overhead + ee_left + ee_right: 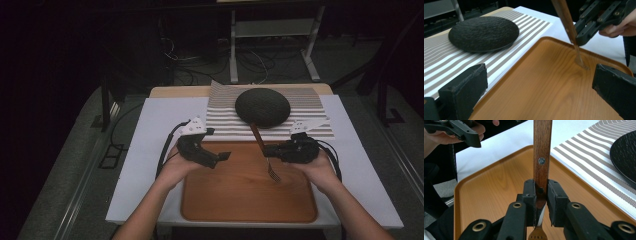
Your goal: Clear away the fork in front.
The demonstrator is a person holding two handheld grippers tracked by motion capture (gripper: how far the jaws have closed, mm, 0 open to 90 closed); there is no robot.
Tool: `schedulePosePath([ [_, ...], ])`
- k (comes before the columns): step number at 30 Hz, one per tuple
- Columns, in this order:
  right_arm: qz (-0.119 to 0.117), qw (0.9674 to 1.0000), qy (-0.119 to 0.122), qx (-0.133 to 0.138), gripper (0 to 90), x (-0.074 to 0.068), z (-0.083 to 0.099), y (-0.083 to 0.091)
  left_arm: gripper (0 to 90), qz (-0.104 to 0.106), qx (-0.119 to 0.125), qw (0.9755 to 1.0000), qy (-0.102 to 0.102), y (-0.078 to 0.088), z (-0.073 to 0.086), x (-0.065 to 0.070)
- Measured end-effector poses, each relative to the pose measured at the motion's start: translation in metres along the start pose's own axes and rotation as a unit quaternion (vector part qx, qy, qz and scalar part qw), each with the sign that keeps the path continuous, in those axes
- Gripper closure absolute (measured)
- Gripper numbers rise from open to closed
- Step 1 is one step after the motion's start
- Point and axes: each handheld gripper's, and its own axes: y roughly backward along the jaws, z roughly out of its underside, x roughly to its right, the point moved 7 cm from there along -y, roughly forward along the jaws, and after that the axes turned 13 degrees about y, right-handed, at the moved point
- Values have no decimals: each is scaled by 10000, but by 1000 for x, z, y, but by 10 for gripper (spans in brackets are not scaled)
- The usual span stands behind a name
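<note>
A fork (256, 134) with a wooden handle (542, 150) hangs tilted over the wooden tray (240, 195), tines (273, 172) low above the tray floor. My right gripper (267, 150) is shut on the fork's lower handle, pads pressing both sides (541, 195). At the tray's left edge my left gripper (216, 145) is open, with nothing between its wide-apart jaws (540, 92). In the left gripper view the fork (567, 22) and the right gripper (580, 40) are ahead to the right. A round black plate (262, 106) lies on a striped placemat (225, 117) behind the tray.
A white sheet (150, 140) covers the table under tray and placemat. The plate (484, 32) sits far left of the tray (544, 82) in the left gripper view. Dark floor, cables and a desk frame (272, 30) lie beyond the table.
</note>
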Motion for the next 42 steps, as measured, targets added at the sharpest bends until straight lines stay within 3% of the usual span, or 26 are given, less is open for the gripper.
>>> schedulePosePath([
  [6,-44,9999,46,93,768,-3,-4,-1,3,155,7,9999,-13,-11,-12,13],
  [7,-57,9998,79,151,768,-4,-6,-2,34,258,44,9997,13,-15,-18,18],
  [13,-59,9996,147,254,768,-8,-12,-7,154,395,148,9991,101,-25,-27,27],
  [19,-79,9993,234,272,768,-13,-15,-15,249,426,201,9987,217,-29,-25,29],
  [20,-85,9992,261,291,768,-16,-17,-17,283,477,199,9982,320,-30,-25,29],
  [26,-67,9988,344,339,768,-20,-21,-23,461,585,180,9970,468,-33,-21,29],
  [30,-51,9986,383,350,767,-21,-22,-25,582,610,262,9966,488,-32,-22,29],
  [42,2,9980,474,415,766,-25,-28,-29,740,831,405,9938,622,-27,-26,31],
])
